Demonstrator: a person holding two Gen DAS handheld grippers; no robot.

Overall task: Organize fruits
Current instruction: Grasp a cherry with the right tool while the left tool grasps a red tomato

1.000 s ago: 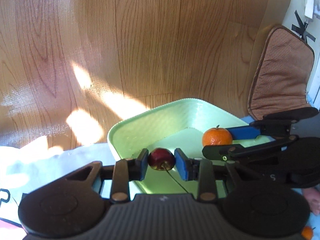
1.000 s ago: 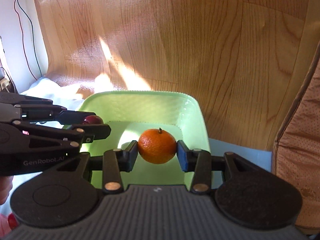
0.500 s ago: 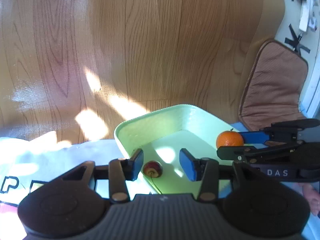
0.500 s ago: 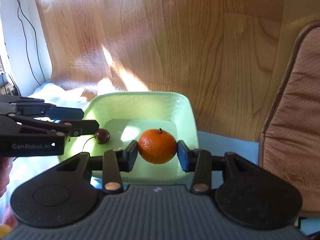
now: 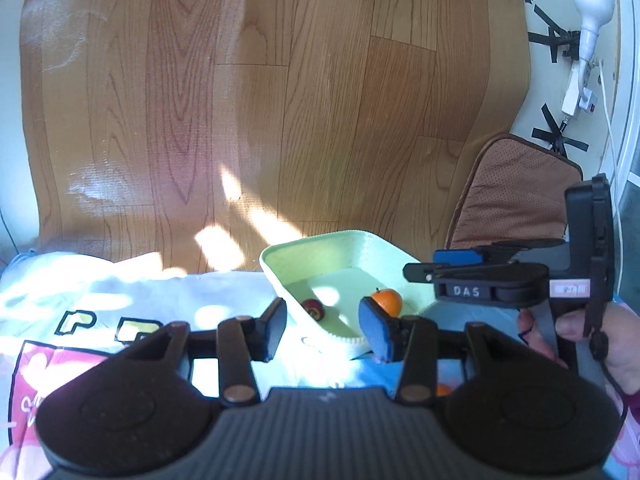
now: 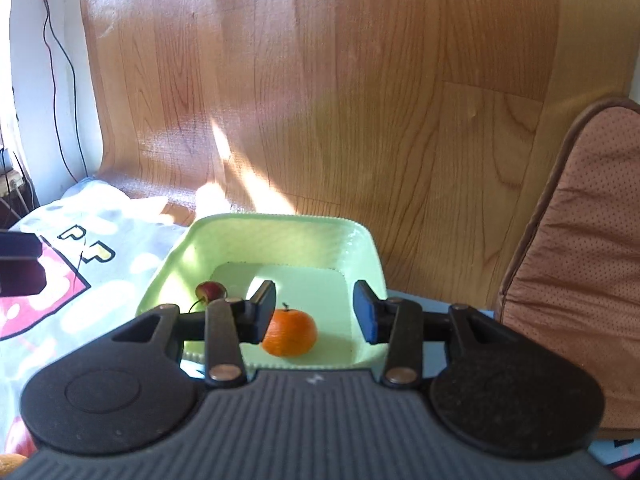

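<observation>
A pale green tray (image 5: 288,268) (image 6: 360,248) lies on a printed cloth. A dark red cherry (image 5: 314,309) (image 6: 211,290) with a stem lies at its left side. An orange tangerine (image 5: 387,301) (image 6: 291,332) rests on its floor toward the right. My left gripper (image 5: 323,325) is open and empty, pulled back above the tray's near edge. My right gripper (image 6: 315,317) is open and empty just above the tangerine; it also shows in the left wrist view (image 5: 460,258), held by a hand.
A printed cloth (image 5: 100,312) (image 6: 80,256) covers the surface under the tray. A brown cushion (image 5: 516,192) (image 6: 580,264) leans at the right. Wood-grain flooring (image 5: 280,100) rises behind. Another orange fruit (image 6: 10,466) shows at the bottom left corner of the right wrist view.
Both grippers opened and let go: the cherry first, then the tangerine, both now lying in the tray. Both grippers drew back and upward from the tray.
</observation>
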